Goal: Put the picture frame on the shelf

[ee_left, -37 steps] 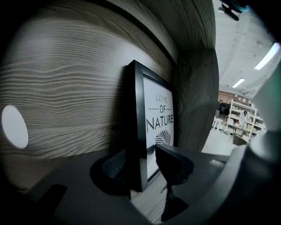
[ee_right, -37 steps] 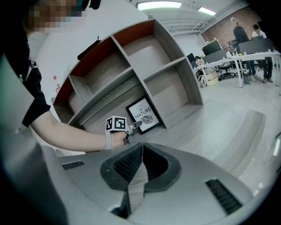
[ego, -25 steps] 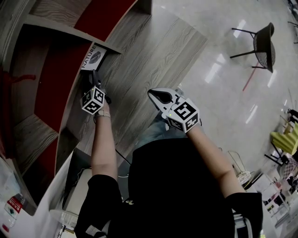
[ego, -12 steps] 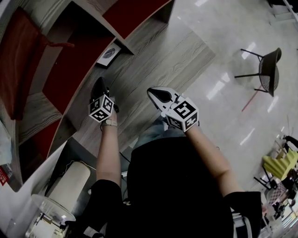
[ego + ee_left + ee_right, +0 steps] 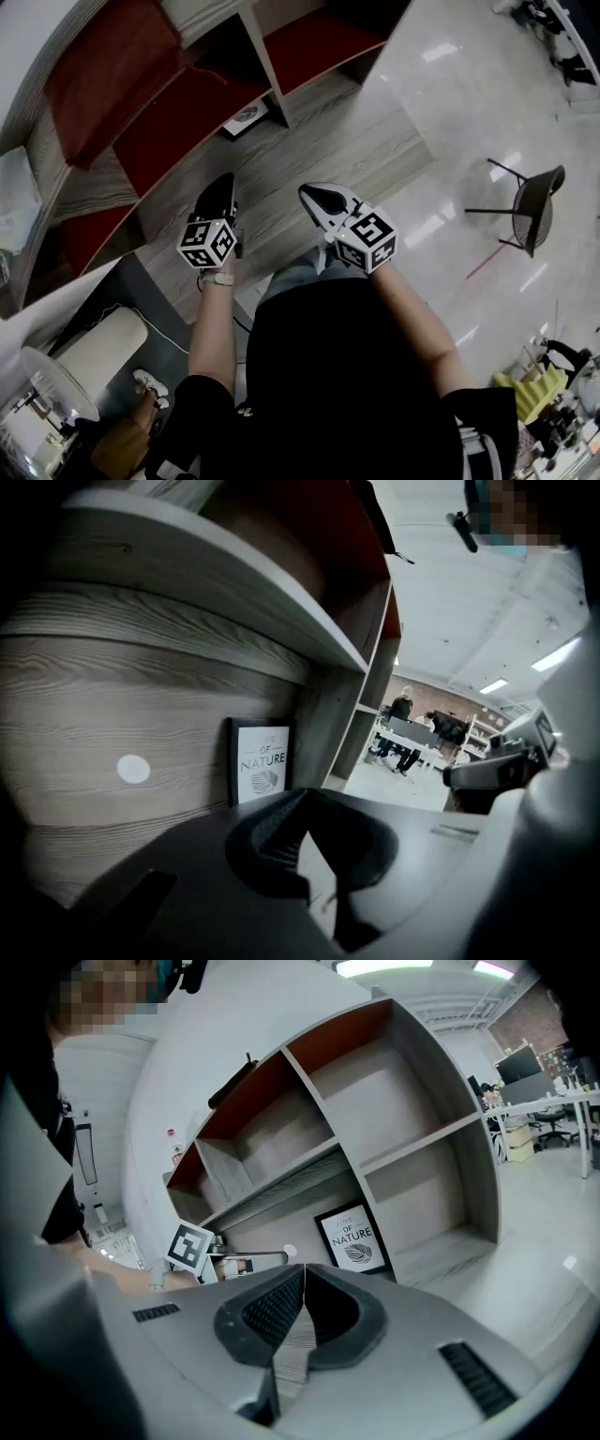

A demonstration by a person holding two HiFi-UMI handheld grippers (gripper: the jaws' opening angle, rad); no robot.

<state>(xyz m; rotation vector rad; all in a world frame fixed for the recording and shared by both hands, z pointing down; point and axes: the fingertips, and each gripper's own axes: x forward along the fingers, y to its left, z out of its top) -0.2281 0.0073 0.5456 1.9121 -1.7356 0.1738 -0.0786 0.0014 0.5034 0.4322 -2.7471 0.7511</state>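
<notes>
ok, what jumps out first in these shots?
The black-framed "Nature" picture frame stands alone in a bottom bay of the curved, red-lined wooden shelf, and it shows in all three views. In front of it, the left gripper and the right gripper hang side by side. Both have their jaws shut on nothing, and the left's have just closed.

Dark chair with thin legs stands on glossy pale floor, red line on floor just beside it. White cylinder lies at lower left, thin cable near it. Far behind, people by desk, ceiling light strips above.
</notes>
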